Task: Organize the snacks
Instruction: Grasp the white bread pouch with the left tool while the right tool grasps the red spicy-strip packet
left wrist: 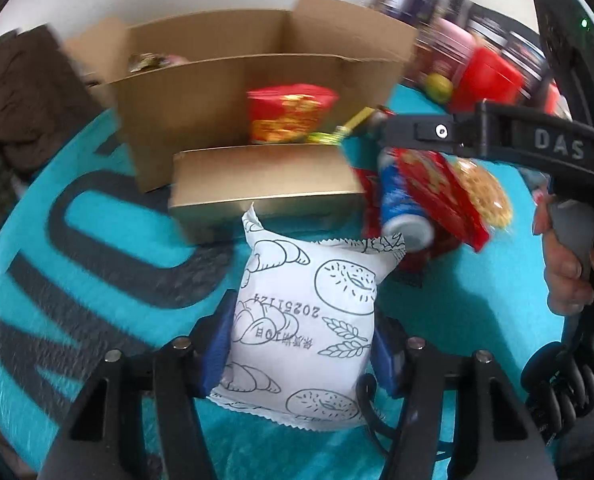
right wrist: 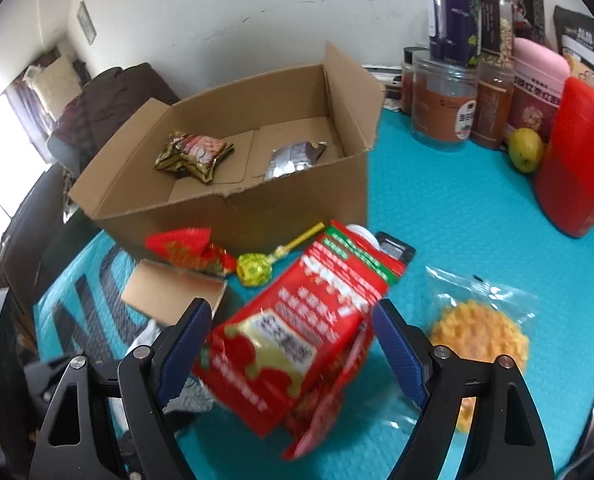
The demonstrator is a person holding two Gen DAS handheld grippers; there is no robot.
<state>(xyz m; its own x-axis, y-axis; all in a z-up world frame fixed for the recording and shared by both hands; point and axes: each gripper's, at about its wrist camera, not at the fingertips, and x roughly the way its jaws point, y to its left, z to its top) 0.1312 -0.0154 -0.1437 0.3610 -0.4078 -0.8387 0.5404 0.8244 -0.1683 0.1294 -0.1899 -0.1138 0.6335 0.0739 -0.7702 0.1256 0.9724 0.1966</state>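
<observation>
- So, in the left wrist view, the left gripper (left wrist: 303, 350) squeezes a white bread bag (left wrist: 307, 320) between its two blue pads (left wrist: 217, 350). The bag has little bread drawings on it. It sits a bit above the blue mat (left wrist: 97, 216), so it looks lifted, ready to go somewhere.
- Just past the bag is a small gold box (left wrist: 265, 188) on the mat, and behind that the big cardboard box (left wrist: 233, 92) with its top open. I think the snacks are meant to go in there, so that is why the bag points that way.
- On the right side of this view the right gripper (left wrist: 401, 132) reaches in over a pile with a blue can (left wrist: 401, 208) and a red packet (left wrist: 441, 196). From here I cannot tell how its fingers stand.
- Now the right wrist view. The right gripper (right wrist: 291, 344) has its fingers wide apart, one on each side of the red packet (right wrist: 293, 332). The pads are near the packet, but I cannot tell if they touch it, so it is not gripped yet.
- Beside the packet lies a yellow waffle in a clear bag (right wrist: 481, 336), and a lollipop (right wrist: 257, 268) rests near the box wall.
- Inside the cardboard box (right wrist: 233, 208) two snacks already lie flat: a gold-brown packet (right wrist: 193, 154) and a silver packet (right wrist: 293, 160). Lots of room is left for more.
</observation>
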